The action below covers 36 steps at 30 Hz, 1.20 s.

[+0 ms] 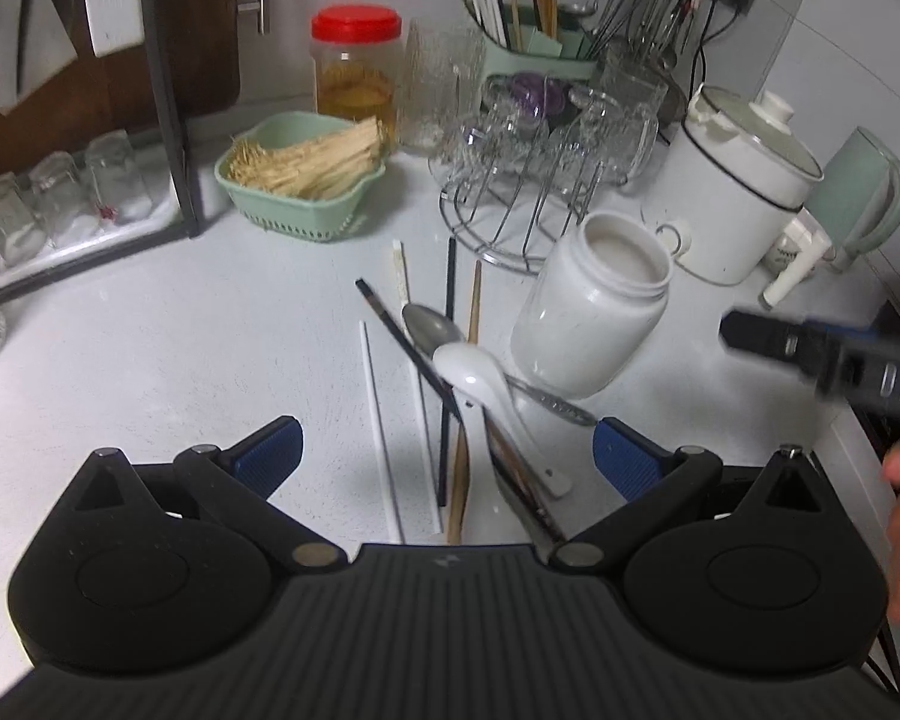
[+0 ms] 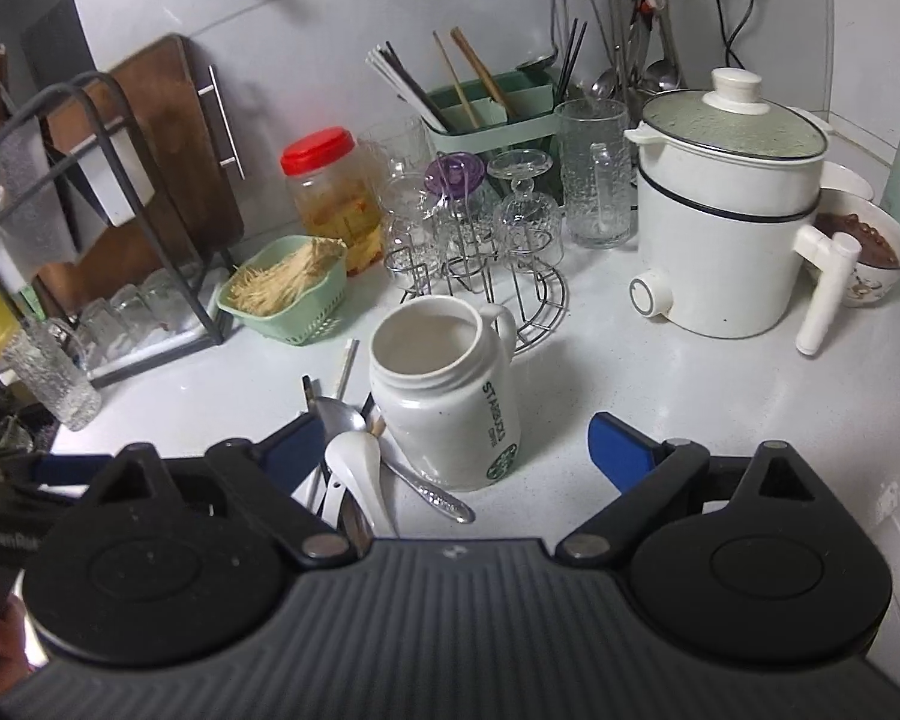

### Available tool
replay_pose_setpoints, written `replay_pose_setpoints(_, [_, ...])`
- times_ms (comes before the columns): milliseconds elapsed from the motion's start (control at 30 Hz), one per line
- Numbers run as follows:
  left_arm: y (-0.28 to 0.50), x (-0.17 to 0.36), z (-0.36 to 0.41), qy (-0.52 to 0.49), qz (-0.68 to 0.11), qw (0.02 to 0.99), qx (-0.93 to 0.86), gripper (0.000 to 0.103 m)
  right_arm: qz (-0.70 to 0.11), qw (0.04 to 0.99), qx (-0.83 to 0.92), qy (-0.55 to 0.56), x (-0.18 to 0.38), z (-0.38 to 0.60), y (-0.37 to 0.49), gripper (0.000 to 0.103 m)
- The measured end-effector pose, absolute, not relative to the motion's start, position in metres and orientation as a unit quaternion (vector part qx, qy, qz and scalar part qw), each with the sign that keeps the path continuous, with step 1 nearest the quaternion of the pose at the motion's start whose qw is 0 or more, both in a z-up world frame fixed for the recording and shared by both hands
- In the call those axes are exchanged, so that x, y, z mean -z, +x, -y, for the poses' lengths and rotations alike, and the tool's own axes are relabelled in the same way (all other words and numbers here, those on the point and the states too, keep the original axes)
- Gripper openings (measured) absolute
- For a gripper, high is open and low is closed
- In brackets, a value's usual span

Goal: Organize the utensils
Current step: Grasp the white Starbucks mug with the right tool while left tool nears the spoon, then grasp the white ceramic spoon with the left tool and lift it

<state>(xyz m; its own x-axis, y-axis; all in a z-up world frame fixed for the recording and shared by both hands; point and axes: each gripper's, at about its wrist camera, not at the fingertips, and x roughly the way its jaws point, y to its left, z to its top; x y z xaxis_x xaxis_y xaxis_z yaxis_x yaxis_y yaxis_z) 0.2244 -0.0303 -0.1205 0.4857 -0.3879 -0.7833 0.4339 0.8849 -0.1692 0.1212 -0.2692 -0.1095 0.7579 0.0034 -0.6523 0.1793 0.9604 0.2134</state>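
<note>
The left claw is hanging wide open and empty over a loose heap of utensils on the white surface: a white ceramic soup spoon, a steel spoon and thin chopsticks. The right claw is also gaping, holding nothing, straddling the white ceramic handled mug just ahead. The ceramic spoon looks slippery and chippable; its handle seems the best hold. The chopsticks are light and stiff. Only the right view is showing the mug's handle and green logo; only the left is showing the chopsticks' full spread.
</note>
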Motion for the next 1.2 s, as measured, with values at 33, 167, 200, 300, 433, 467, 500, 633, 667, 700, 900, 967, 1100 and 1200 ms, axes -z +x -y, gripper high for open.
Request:
replay_pose_setpoints(33, [0.226, 0.127, 0.029, 0.026, -0.452, 0.858, 0.243, 0.103, -0.345, 0.928, 0.053, 0.131, 0.11, 0.269, 0.125, 0.096])
replay_pose_setpoints(167, [0.229, 0.144, 0.024, 0.025, -0.457, 0.853, 0.252, 0.103, -0.361, 0.923, 0.05, 0.126, 0.111, 0.269, 0.141, 0.095])
replay_pose_setpoints(200, [0.229, 0.146, 0.022, 0.022, -0.457, 0.852, 0.255, 0.103, -0.365, 0.923, 0.045, 0.115, 0.112, 0.266, 0.145, 0.095])
replay_pose_setpoints(300, [0.231, 0.154, 0.019, 0.009, -0.462, 0.848, 0.26, 0.103, -0.378, 0.921, 0.035, 0.087, 0.119, 0.257, 0.159, 0.095])
replay_pose_setpoints(433, [0.232, 0.166, 0.018, -0.003, -0.469, 0.844, 0.261, 0.103, -0.393, 0.916, 0.029, 0.075, 0.133, 0.252, 0.173, 0.095])
replay_pose_setpoints(467, [0.231, 0.169, 0.019, -0.004, -0.47, 0.843, 0.262, 0.103, -0.395, 0.916, 0.027, 0.071, 0.137, 0.251, 0.176, 0.095])
replay_pose_setpoints(500, [0.23, 0.171, 0.018, -0.006, -0.47, 0.843, 0.264, 0.103, -0.395, 0.916, 0.025, 0.067, 0.14, 0.25, 0.179, 0.095])
replay_pose_setpoints(633, [0.23, 0.178, 0.021, -0.022, -0.475, 0.837, 0.272, 0.092, -0.389, 0.92, 0.024, 0.05, 0.148, 0.25, 0.193, 0.095])
replay_pose_setpoints(667, [0.231, 0.179, 0.021, -0.026, -0.479, 0.836, 0.268, 0.088, -0.389, 0.92, 0.021, 0.046, 0.15, 0.25, 0.197, 0.095])
replay_pose_setpoints(700, [0.231, 0.18, 0.022, -0.031, -0.48, 0.835, 0.266, 0.086, -0.388, 0.921, 0.019, 0.04, 0.151, 0.25, 0.201, 0.095])
replay_pose_setpoints(900, [0.239, 0.186, 0.034, -0.037, -0.488, 0.83, 0.268, 0.066, -0.381, 0.924, 0.006, 0.019, 0.158, 0.251, 0.222, 0.088])
replay_pose_setpoints(967, [0.243, 0.191, 0.039, -0.035, -0.489, 0.829, 0.268, 0.061, -0.383, 0.924, -0.001, 0.007, 0.161, 0.248, 0.226, 0.089])
replay_pose_setpoints(1100, [0.252, 0.201, 0.051, -0.033, -0.494, 0.827, 0.266, 0.05, -0.383, 0.924, -0.022, -0.006, 0.162, 0.249, 0.227, 0.088])
replay_pose_setpoints(1200, [0.259, 0.208, 0.063, -0.026, -0.5, 0.825, 0.263, 0.045, -0.389, 0.921, -0.031, -0.014, 0.16, 0.25, 0.227, 0.088])
